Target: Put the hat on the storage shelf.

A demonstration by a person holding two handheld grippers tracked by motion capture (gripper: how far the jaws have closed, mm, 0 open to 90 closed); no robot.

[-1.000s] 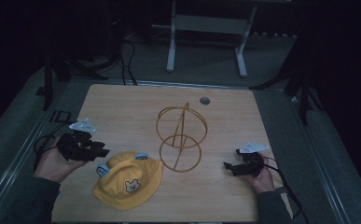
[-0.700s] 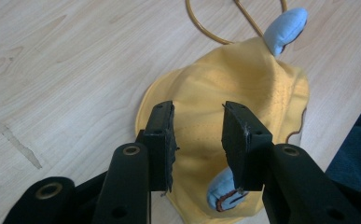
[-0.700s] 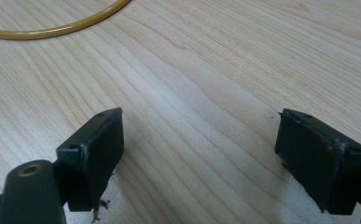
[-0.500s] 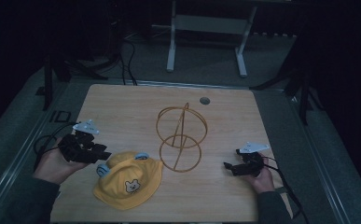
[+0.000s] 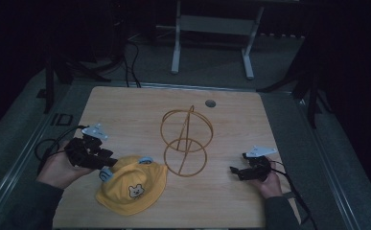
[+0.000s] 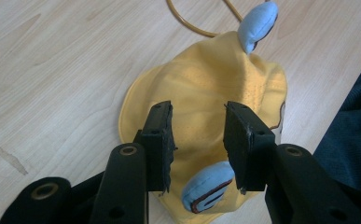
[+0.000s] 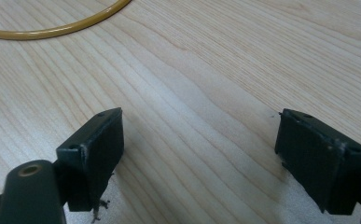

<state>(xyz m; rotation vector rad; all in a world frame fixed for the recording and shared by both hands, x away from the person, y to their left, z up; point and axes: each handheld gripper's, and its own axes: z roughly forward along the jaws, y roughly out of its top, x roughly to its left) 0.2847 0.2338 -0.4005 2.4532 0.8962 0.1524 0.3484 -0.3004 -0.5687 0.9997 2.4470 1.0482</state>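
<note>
Left claw [image 6: 197, 140] part-open over the yellow hat [image 6: 206, 93]; right claw [image 7: 199, 158] wide above bare table [image 7: 206, 70]

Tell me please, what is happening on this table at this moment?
A person sits at a wooden table with a claw in each hand. The left claw is open and poised over a yellow hat with blue ears, its jaws on either side of the fabric but not yet closed. The right claw is also open and holds nothing, resting low over bare wood. Between them stands a gold wire stand, which neither claw touches.
</note>
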